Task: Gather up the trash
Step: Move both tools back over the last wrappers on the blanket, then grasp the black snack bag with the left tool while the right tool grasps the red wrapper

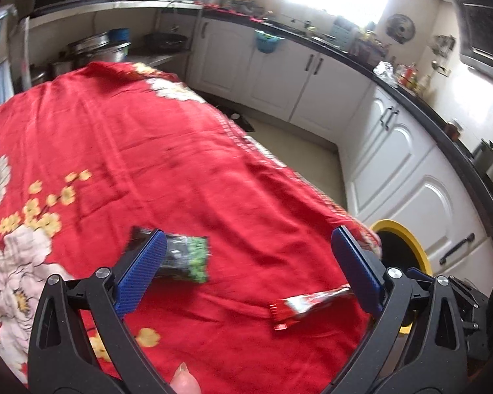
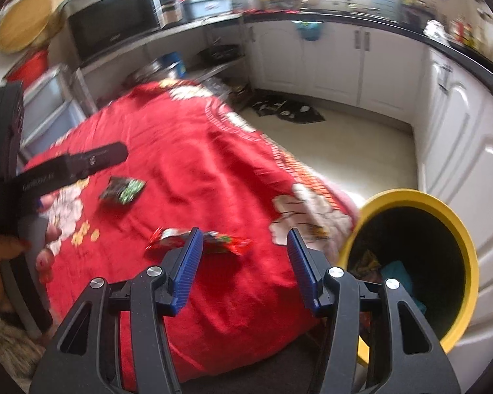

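Wrappers remain: a red one at six o'clock and a green-black one at nine on the tabletop. Both tools spread, empty. The yellow bin seemingly holds some trash.

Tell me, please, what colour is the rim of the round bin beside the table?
Yellow, with a dark inside; the round bin's rim shows best in the right wrist view.

Two black handheld grippers with blue ribbed pads: left gripper spread wide, empty; right gripper likewise parted, empty; red-nailed left hand gripping its handle.
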